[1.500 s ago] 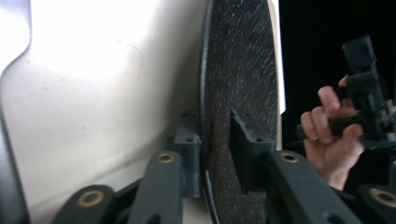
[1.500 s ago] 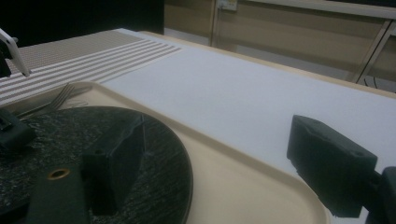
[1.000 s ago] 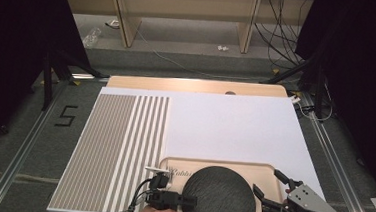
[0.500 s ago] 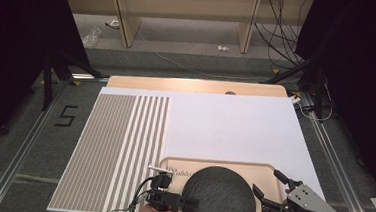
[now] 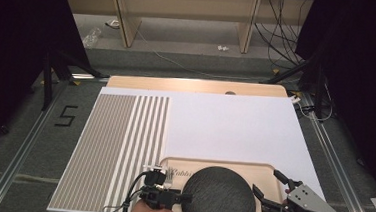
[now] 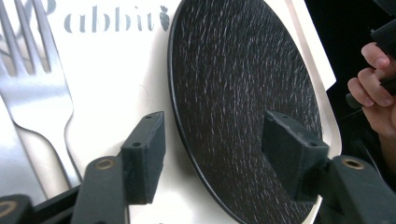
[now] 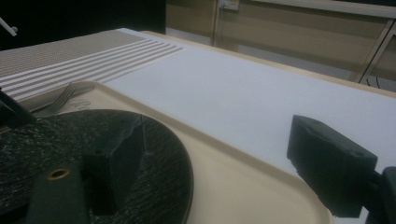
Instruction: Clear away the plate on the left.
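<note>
Nearest, one black plate resting on one cream tray, one fork beside it. Left gripper just opened, fingers wide astride the plate rim, not pressing; right gripper likewise wide, holding nothing. Risk: plate slipping from a shallow rim grip. Beyond, one striped mat, white tabletop.

left tongs: jaws just opening | right tongs: jaws apart
</note>
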`<state>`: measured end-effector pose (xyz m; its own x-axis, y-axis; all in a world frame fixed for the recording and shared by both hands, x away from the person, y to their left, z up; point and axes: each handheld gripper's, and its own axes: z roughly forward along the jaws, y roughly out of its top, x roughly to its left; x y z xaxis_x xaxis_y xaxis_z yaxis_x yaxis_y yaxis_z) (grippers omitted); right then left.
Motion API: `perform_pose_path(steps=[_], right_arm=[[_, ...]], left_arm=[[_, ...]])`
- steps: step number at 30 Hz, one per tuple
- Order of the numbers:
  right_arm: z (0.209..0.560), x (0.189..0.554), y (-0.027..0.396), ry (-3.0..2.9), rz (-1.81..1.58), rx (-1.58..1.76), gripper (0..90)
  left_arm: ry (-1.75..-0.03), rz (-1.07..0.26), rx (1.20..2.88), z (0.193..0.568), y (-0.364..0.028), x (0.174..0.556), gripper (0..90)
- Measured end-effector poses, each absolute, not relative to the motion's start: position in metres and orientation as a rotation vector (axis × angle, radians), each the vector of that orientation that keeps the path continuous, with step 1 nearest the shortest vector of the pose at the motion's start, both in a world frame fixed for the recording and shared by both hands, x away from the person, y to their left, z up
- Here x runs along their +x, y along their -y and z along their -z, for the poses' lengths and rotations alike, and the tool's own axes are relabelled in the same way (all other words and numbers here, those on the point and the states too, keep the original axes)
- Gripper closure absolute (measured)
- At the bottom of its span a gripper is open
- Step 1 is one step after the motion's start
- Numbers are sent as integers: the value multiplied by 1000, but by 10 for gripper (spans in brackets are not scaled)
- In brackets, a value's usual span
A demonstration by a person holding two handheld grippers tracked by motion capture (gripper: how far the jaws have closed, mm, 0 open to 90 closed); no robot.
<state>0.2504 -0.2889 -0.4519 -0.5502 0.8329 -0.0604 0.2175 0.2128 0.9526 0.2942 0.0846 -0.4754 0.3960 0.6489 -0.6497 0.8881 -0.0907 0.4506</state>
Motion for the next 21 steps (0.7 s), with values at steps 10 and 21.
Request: perform_pose_path(steps=[10, 21], right_arm=[[452, 250, 288, -1906, -1353, 968, 201], [452, 251, 289, -1901, -1370, 980, 201]], left_arm=[[-1158, 8, 1872, 454, -94, 291, 313], [-932, -256, 1810, 434, -114, 286, 275]])
